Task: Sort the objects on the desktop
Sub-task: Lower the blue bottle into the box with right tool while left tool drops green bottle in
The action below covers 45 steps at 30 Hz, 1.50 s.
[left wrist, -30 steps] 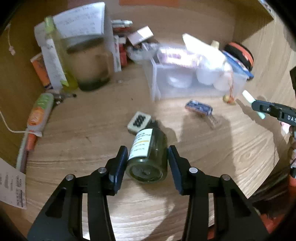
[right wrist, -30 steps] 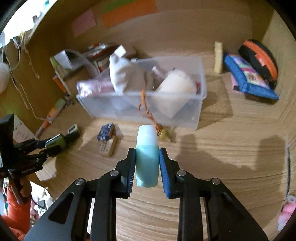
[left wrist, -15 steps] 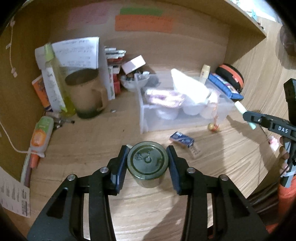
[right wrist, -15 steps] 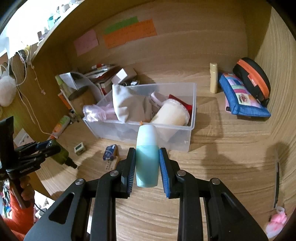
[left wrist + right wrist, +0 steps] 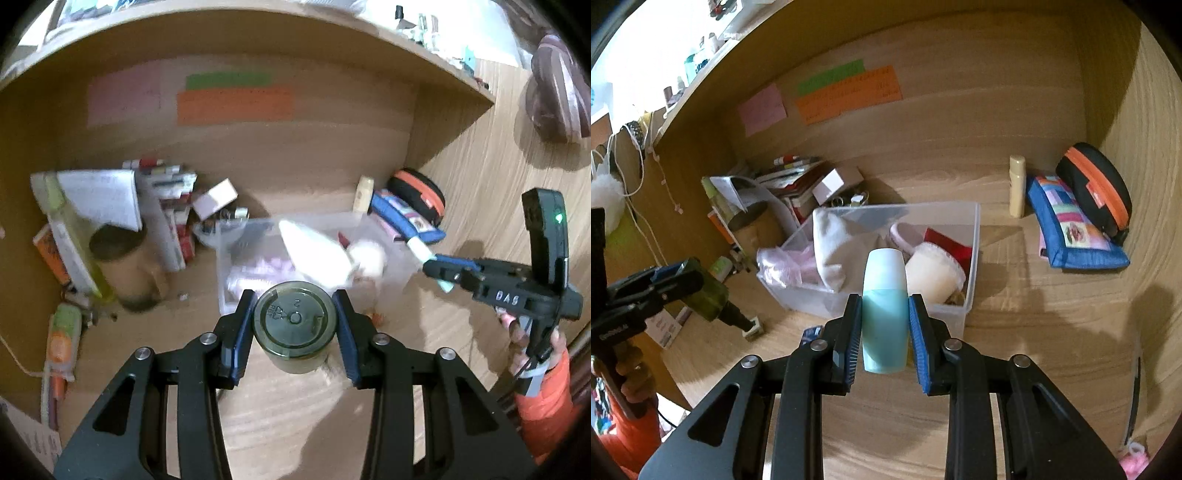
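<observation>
My left gripper (image 5: 294, 328) is shut on a dark green bottle (image 5: 294, 326), held above the desk with its base toward the camera; it also shows at the left of the right wrist view (image 5: 711, 295). My right gripper (image 5: 884, 332) is shut on a teal bottle with a white cap (image 5: 884, 306), held in front of the clear plastic bin (image 5: 971, 266). The bin holds a white cloth (image 5: 831, 251), a pink bag (image 5: 783, 269) and a white tub (image 5: 934, 273). The right gripper appears at the right of the left wrist view (image 5: 443, 267).
A brown mug (image 5: 125, 266), papers and books (image 5: 173, 214) stand at the back left. A blue pouch (image 5: 1071, 229), a black and orange case (image 5: 1097, 184) and a cream tube (image 5: 1016, 190) lie at the back right. A small white block (image 5: 753, 328) lies on the desk.
My left gripper has lifted the green bottle off the desk and tipped up toward the bin. My right gripper has risen with the teal bottle, nearer the bin.
</observation>
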Motion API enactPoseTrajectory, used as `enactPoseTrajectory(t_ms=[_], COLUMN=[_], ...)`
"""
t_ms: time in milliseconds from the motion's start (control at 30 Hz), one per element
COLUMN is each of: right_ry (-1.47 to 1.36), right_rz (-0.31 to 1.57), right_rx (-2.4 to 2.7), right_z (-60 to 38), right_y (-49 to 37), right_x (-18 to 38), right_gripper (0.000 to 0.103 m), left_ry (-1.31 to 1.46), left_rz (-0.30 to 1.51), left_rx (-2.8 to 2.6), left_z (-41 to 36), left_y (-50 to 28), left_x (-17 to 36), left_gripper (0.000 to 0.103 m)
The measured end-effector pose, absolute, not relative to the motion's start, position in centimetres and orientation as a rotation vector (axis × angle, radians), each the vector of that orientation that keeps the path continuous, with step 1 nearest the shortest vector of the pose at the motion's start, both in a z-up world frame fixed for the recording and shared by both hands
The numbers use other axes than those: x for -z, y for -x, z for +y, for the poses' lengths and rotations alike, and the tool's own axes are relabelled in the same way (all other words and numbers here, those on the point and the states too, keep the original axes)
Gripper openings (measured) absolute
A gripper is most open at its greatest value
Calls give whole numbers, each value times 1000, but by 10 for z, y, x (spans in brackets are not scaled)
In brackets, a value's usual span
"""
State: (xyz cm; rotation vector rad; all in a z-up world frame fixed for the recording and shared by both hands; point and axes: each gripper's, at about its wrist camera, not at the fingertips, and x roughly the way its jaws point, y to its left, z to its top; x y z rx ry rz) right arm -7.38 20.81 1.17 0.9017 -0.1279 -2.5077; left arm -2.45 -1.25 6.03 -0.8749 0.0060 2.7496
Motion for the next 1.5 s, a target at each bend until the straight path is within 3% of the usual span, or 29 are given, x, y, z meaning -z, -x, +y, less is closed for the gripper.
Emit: enactPoseTrajectory(t_ms=[367,900,1167,1233,1300,1433,1500], right_ry=[-874,-1013,-1011,-1010,-1008,-992,-984], right_rz=[-107,-98,-41,-24,-1,13,16], right_rx=[2491,2405,2424,2436,2454,2491,2508], right_z=[196,165,161,159,158,161,161], right_y=[102,157,156,155,152,148,146], right_x=[-15,25,29,28,27,22,19], right_gripper=[23,23,23,23,26,33,36], left_ry=[834,1044,1143,1153,1150,1123,1117], left_rz=[11,-94,-48,-41,-22,10,25], left_rx=[-2780,-2739,-2672,-2654,-2661,-2681,-2697], left_z=[-8,-22,-13,-12,-11,-9,-8], left_y=[62,164,182,183,181,171,167], left_x=[-74,-32,-6,-5,-5,-9,-12], left_gripper=[41,41,41,44,59,64,72])
